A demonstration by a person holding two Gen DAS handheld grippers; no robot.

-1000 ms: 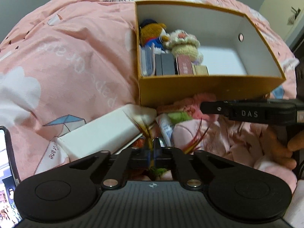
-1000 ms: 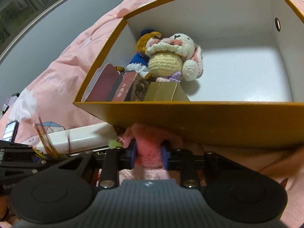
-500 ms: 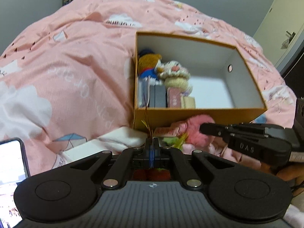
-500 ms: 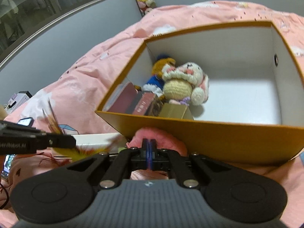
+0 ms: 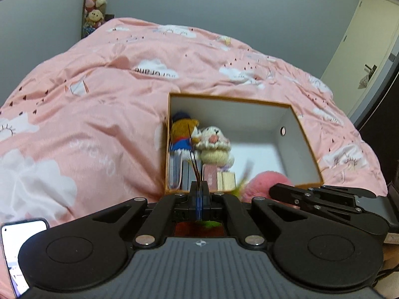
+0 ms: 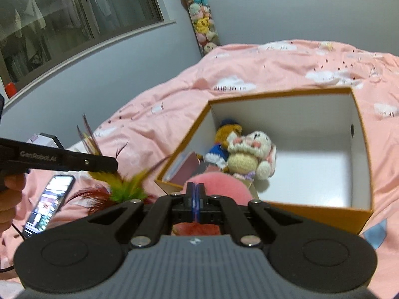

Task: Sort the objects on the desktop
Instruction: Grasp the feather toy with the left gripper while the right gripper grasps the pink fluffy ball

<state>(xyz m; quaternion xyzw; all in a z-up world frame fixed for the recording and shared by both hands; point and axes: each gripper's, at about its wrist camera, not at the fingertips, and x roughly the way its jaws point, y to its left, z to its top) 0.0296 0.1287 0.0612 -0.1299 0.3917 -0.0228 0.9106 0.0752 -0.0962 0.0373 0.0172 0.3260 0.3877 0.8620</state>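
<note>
My left gripper (image 5: 198, 186) is shut on a feather toy (image 6: 126, 186) with green, yellow and red plumes; its dark quills (image 5: 194, 159) stick up past the closed fingertips. The right wrist view shows that gripper (image 6: 113, 165) at the left, feathers hanging under it. My right gripper (image 6: 195, 190) is shut on a fluffy pink plush (image 6: 220, 182), lifted near the front left corner of the orange box (image 6: 362, 149). The left wrist view shows the plush (image 5: 264, 182) in front of the right gripper (image 5: 273, 190). Both are raised in front of the box (image 5: 308, 147).
Inside the box's left end sit a crocheted bunny (image 6: 249, 155), a blue-dressed duck doll (image 6: 220, 147) and several small upright packets (image 5: 210, 178); its right part shows bare white floor. A lit phone (image 6: 49, 199) lies on the pink quilt (image 5: 87, 114). A person's hand (image 6: 10, 194) holds the left gripper.
Both grippers have risen off the quilt with their loads, and the views tilted up to show the room. The right jaws closed onto the pink plush. The white box dropped out of view.
</note>
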